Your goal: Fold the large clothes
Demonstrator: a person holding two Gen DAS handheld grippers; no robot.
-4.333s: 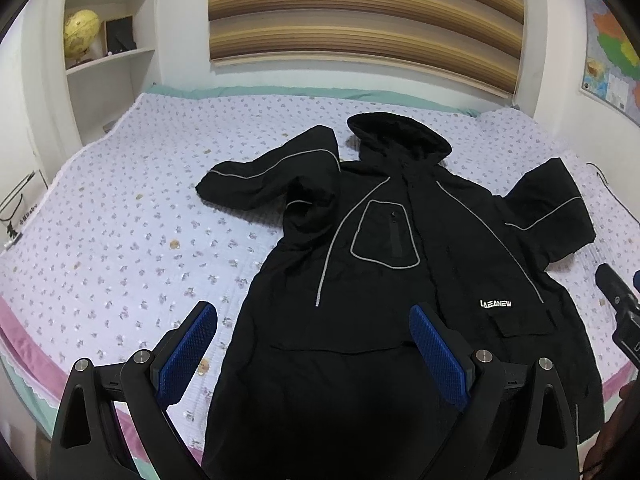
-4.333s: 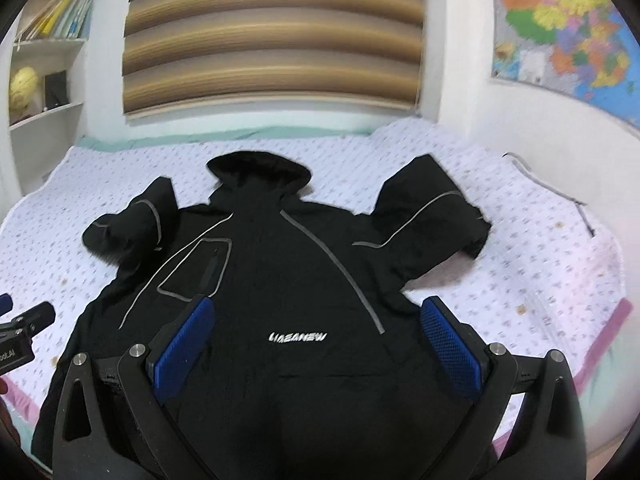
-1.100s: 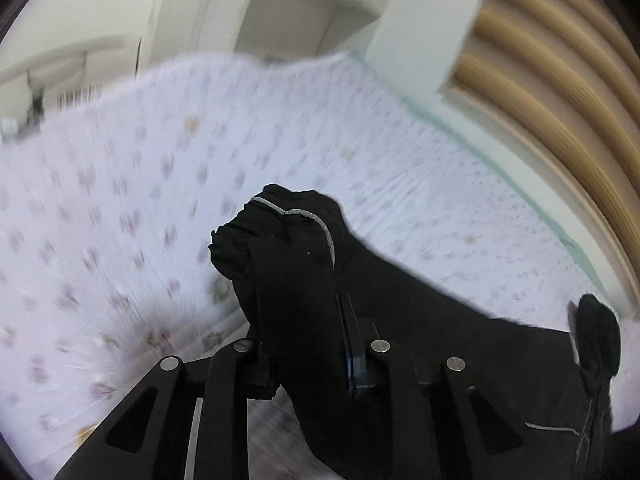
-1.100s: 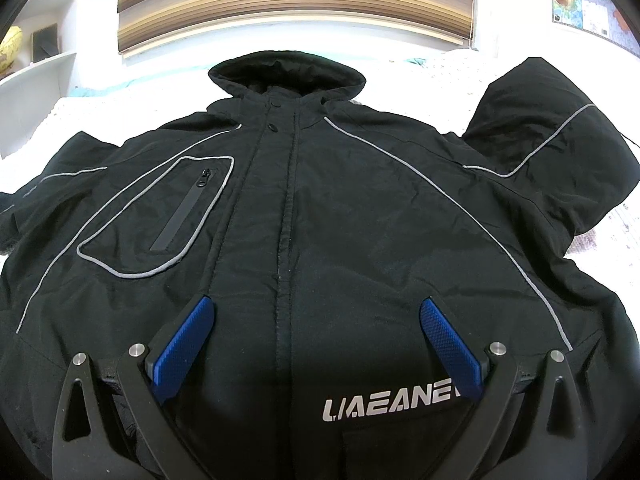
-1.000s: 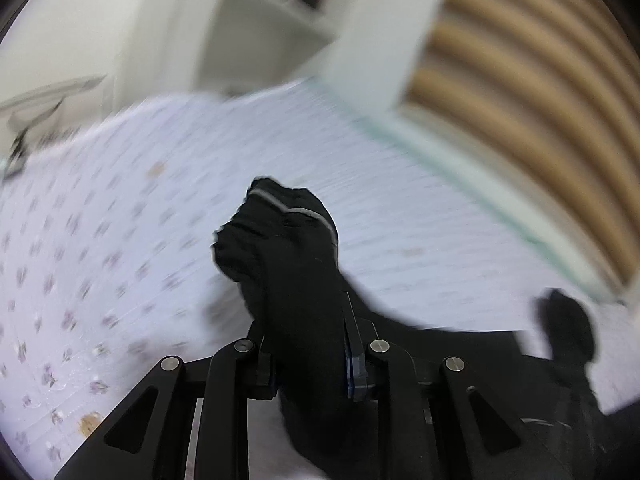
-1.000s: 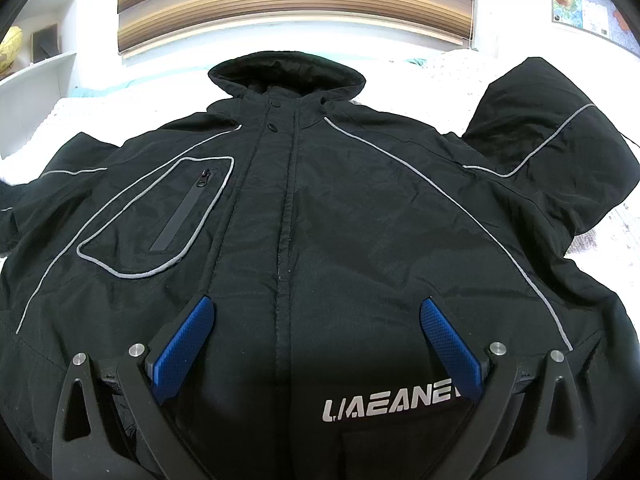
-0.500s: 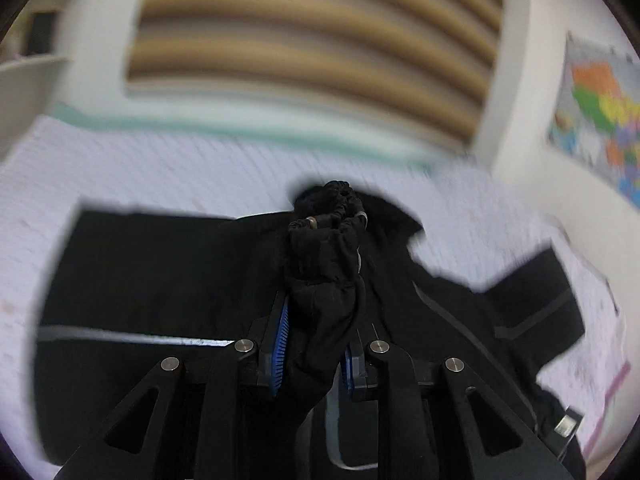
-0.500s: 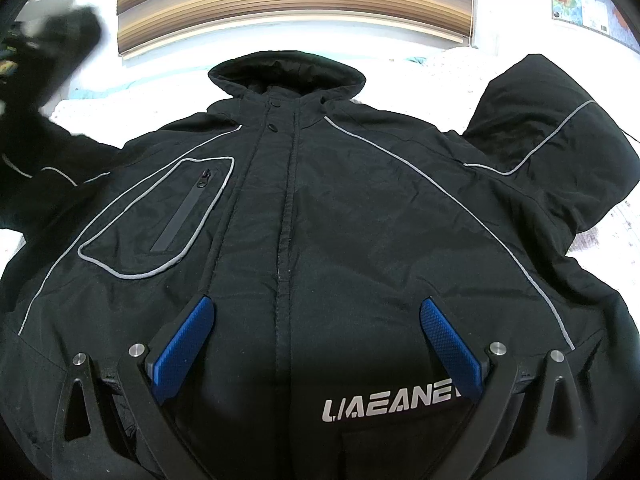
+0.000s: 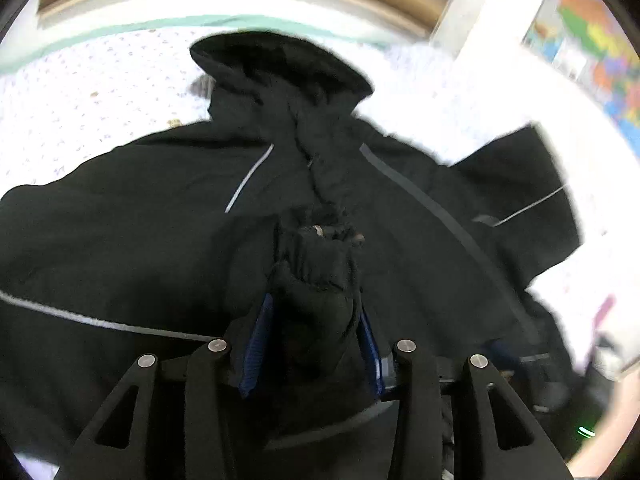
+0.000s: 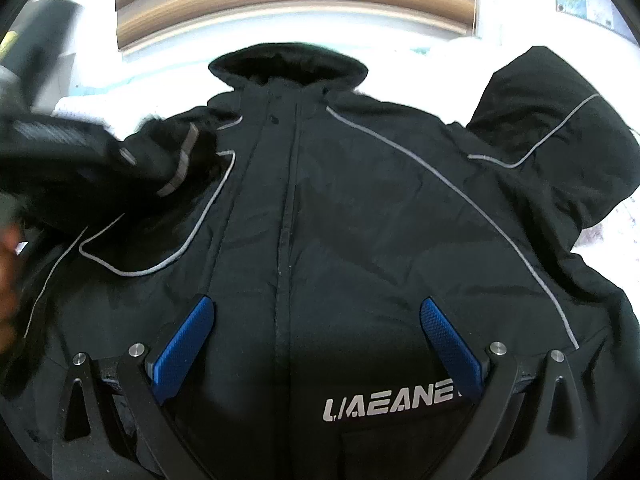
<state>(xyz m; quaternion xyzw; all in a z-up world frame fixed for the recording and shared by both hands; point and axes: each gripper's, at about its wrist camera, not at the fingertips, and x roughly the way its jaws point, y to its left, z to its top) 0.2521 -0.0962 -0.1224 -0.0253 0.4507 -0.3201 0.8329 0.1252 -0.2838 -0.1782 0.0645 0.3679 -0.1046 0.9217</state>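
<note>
Black hooded jacket lies face up on the bed, hood toward the blinds. Left gripper sits over the chest with the bunched cuff of one sleeve between its pads; its jaws are opening, cuff not yet clear of them. Judged: first sleeve is folded across the front and is being released. Right gripper hovers over the lower front near the logo, jaws wide apart, holding nothing. Other sleeve lies spread out to the side, unfolded. Left to do: second sleeve in, hood down, body folded. Early stage.
</note>
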